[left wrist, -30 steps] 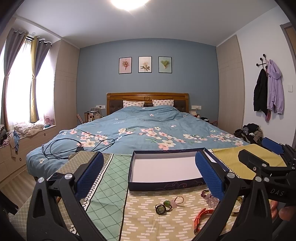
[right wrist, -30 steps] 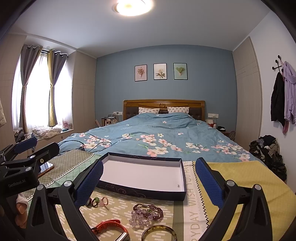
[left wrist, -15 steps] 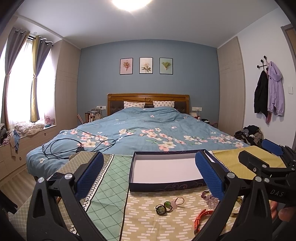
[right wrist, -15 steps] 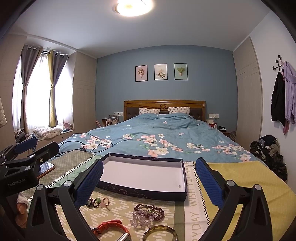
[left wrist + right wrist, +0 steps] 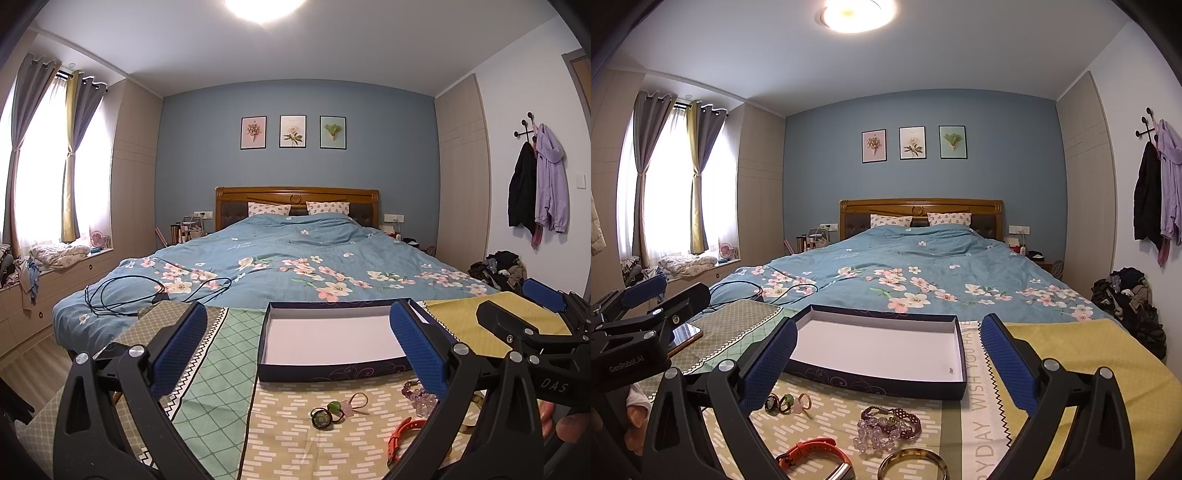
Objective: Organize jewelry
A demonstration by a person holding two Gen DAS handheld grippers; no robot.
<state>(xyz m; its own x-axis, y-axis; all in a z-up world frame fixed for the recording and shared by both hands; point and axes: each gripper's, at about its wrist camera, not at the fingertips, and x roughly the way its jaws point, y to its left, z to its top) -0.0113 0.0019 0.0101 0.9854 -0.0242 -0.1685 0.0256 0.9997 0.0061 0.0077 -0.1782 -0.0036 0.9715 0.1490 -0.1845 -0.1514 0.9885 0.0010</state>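
Observation:
A shallow dark-blue box with a white floor [image 5: 334, 341] [image 5: 882, 349] lies open and empty on the patterned cloth. In front of it lie rings [image 5: 327, 415] [image 5: 788, 400], a purple and maroon bead bracelet [image 5: 886, 428] [image 5: 419, 393], an orange watch band [image 5: 812, 456] [image 5: 400, 434] and a gold bangle [image 5: 912, 465]. My left gripper [image 5: 295, 349] is open and empty above the cloth, left of the jewelry. My right gripper [image 5: 888, 363] is open and empty, just behind the bracelet.
The cloth-covered table [image 5: 1071, 354] stands at the foot of a bed with a blue floral quilt [image 5: 923, 273]. A phone [image 5: 683, 334] lies at the table's left. Black cables [image 5: 122, 295] lie on the bed. Clothes are piled on the floor at right [image 5: 1130, 299].
Both views have shifted very slightly; the jewelry and box lie as before. Both grippers stay open.

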